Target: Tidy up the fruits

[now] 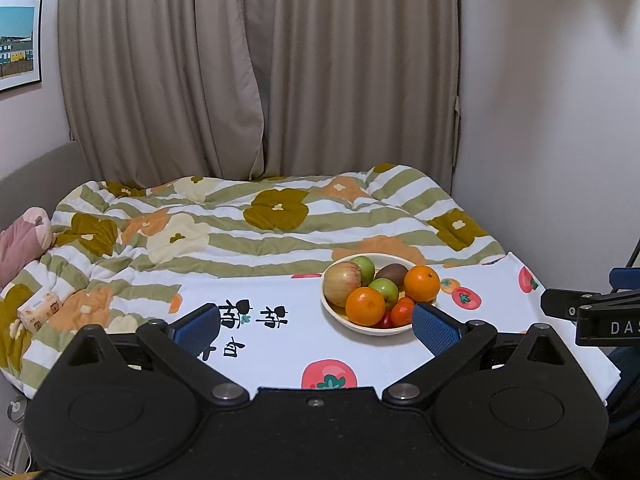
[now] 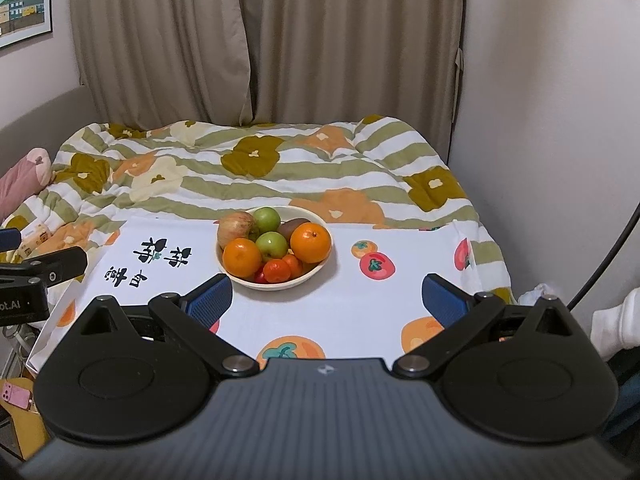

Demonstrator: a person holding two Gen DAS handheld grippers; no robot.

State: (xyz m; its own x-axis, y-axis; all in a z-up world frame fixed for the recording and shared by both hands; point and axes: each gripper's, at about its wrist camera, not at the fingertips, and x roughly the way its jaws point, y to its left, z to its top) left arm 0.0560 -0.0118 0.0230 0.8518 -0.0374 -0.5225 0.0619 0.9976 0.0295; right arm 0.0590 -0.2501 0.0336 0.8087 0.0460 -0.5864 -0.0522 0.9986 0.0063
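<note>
The fruit bowl (image 2: 318,271) sat mid-counter (image 2: 360,312), heaped with oranges (image 2: 311,241) and apples. Short of the bowl, the left claw (image 1: 316,326) and right claw (image 2: 327,296) both gaped empty. The firm, round oranges looked prone to rolling; gripping across the middle seemed safest.

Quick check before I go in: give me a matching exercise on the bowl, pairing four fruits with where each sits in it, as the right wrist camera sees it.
Things:
1. red-streaked apple
2. kiwi
3. large orange
4. small tangerine

Places in the bowl:
A. near rim, front
B. right side
C. far left
D. at the back, behind the large orange

Pairs: 1-C, 2-D, 3-B, 4-A
</note>
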